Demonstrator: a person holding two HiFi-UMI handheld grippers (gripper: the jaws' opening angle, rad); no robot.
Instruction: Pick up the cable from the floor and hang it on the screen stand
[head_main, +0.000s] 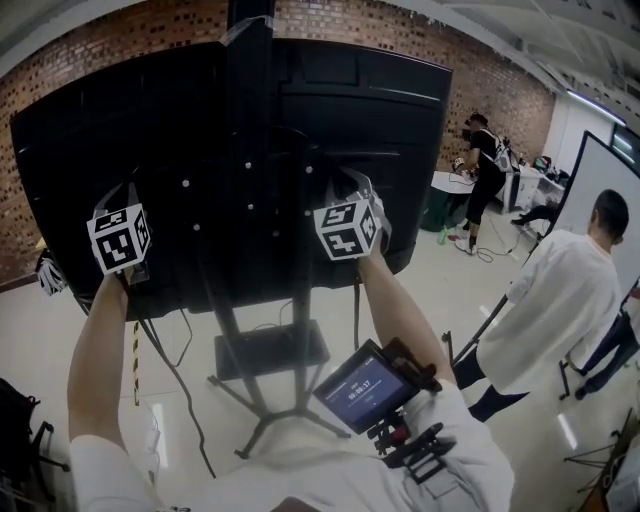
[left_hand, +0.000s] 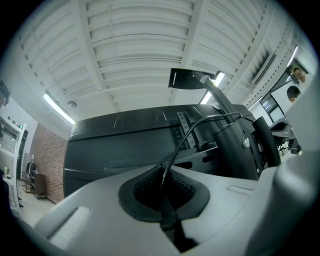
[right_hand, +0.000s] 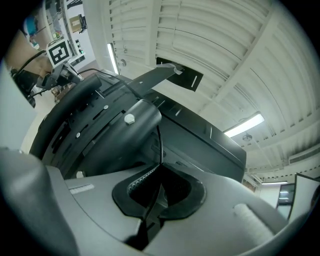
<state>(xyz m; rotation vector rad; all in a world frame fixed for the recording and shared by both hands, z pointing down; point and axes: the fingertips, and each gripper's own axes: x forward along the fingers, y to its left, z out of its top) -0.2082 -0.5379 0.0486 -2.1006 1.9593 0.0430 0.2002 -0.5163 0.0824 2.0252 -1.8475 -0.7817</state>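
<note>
brick walls sit behind the big black screen. the cable is thin, and it looks light and floppy. it is up off the floor, by the back of the screen stand. the left gripper and the right gripper each have their fingers pinched tight on it. holding it in two spots well apart should stop it slipping off.

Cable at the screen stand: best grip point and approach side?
Take the thin cable on a free straight stretch, pads crosswise, coming from behind the screen. It's slim and limp, so only a flat pinch holds it. Left hand-held gripper and right hand-held gripper are each shut on it that way.
</note>
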